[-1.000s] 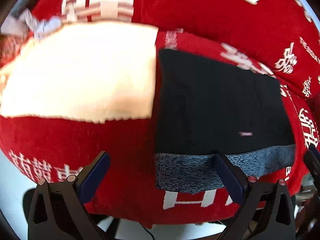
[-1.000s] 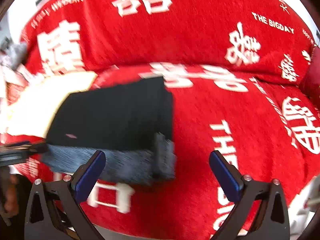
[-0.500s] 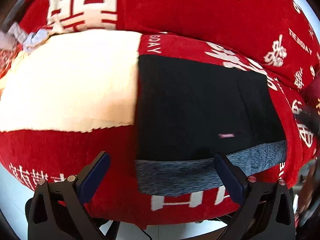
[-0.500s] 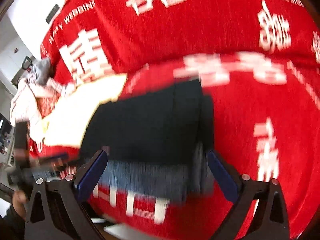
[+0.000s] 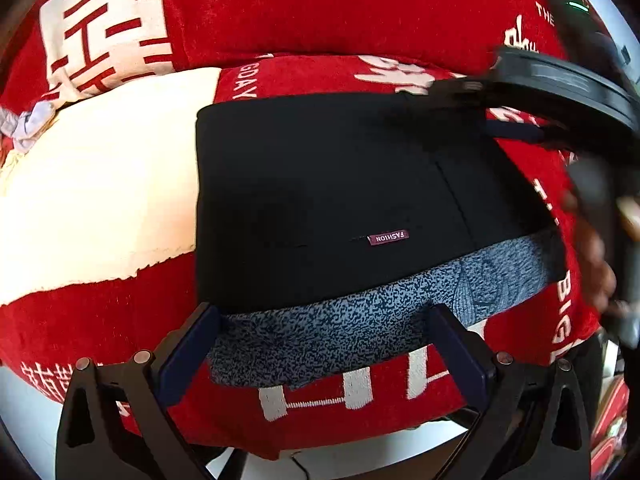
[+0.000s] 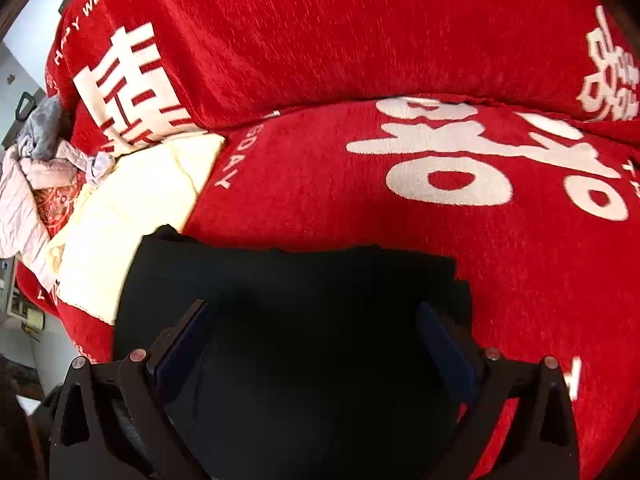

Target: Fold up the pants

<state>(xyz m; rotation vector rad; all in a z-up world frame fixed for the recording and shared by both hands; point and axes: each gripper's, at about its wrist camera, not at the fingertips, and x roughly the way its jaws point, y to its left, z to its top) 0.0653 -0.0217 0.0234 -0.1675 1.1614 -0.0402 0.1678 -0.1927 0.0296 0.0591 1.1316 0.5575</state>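
The black pants (image 5: 340,200) lie folded into a rectangle on the red sofa seat, with a blue-grey fleece lining (image 5: 360,320) showing along the near edge and a small purple label (image 5: 388,237). My left gripper (image 5: 320,344) is open and empty at the near fleece edge. My right gripper (image 6: 312,340) is open, low over the pants (image 6: 300,300), its fingers astride the black cloth. It also shows blurred at the pants' far right corner in the left wrist view (image 5: 520,120).
A cream cloth (image 5: 100,184) lies flat to the left of the pants, touching their edge. The red sofa backrest (image 6: 320,32) with white lettering rises behind. Crumpled pink and grey clothes (image 6: 28,176) lie at the far left. The sofa's front edge drops off below the left gripper.
My right gripper swung from the pants' right side to over them, much closer. My left gripper moved right and closer to the fleece edge. The pants have not moved.
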